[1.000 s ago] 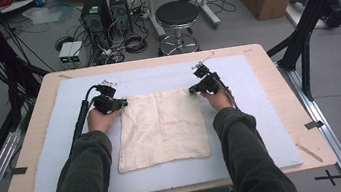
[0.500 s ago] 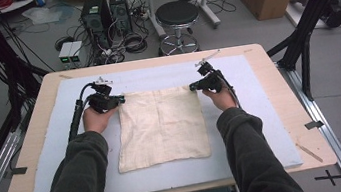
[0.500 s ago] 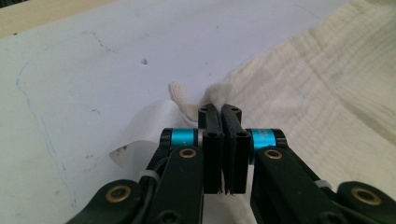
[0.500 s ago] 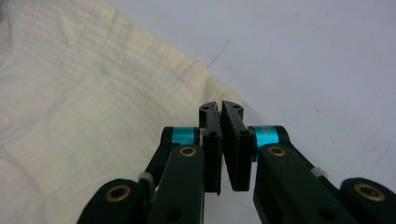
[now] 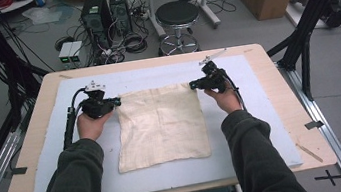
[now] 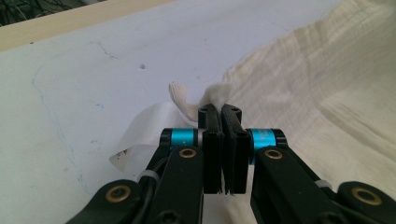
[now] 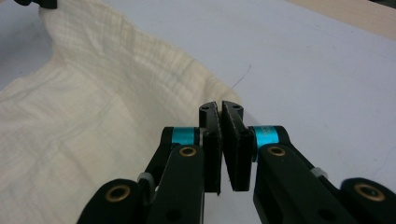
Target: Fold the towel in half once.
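Both black 2-jaw grippers, left (image 5: 115, 102) and right (image 5: 193, 85), pinch the far corners of the cream square woven cloth (image 5: 161, 126); we judge folding is not yet begun.

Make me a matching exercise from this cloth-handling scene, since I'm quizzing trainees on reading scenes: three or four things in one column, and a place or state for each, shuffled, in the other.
Things:
1. left hand-held gripper
2. right hand-held gripper
3. cream cloth
4. black stool

Places or states:
A. stands on the floor beyond the table
B. lies spread on the pale mat
C. at the cloth's far right corner in the high view
D. shut on the cloth corner beside a white tag

Pairs: 1-D, 2-C, 3-B, 4-A
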`<state>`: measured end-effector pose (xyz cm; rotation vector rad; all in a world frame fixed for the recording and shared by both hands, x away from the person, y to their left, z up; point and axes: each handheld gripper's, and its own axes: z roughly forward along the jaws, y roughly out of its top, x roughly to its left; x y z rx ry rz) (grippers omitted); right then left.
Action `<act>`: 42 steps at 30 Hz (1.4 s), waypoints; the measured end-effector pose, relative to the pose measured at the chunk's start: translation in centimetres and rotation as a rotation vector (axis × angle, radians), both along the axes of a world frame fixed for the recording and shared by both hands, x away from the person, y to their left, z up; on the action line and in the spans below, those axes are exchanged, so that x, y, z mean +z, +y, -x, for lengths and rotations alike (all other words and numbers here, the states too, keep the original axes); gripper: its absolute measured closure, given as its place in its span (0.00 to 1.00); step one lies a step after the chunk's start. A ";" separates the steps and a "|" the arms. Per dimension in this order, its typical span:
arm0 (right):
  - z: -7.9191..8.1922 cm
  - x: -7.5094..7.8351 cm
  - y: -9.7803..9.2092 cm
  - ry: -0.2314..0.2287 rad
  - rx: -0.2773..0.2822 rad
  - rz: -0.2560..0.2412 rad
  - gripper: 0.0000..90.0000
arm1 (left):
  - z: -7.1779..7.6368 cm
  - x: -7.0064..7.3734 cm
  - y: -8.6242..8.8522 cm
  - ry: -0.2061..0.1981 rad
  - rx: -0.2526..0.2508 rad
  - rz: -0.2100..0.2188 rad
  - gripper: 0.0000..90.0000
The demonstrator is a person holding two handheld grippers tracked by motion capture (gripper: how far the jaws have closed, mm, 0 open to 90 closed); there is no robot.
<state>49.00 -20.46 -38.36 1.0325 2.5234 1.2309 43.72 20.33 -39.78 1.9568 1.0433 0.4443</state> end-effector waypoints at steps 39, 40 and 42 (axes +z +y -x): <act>6.1 0.4 -1.8 -0.050 0.108 -0.035 0.96 | 6.3 0.2 0.3 -0.077 -0.110 -0.002 0.96; 6.3 0.3 -1.9 -0.053 0.114 -0.031 0.96 | 6.5 0.2 0.3 -0.079 -0.118 -0.011 0.96; 6.7 0.2 -2.0 -0.048 0.116 -0.034 0.96 | 6.8 0.4 0.2 -0.087 -0.128 -0.009 0.96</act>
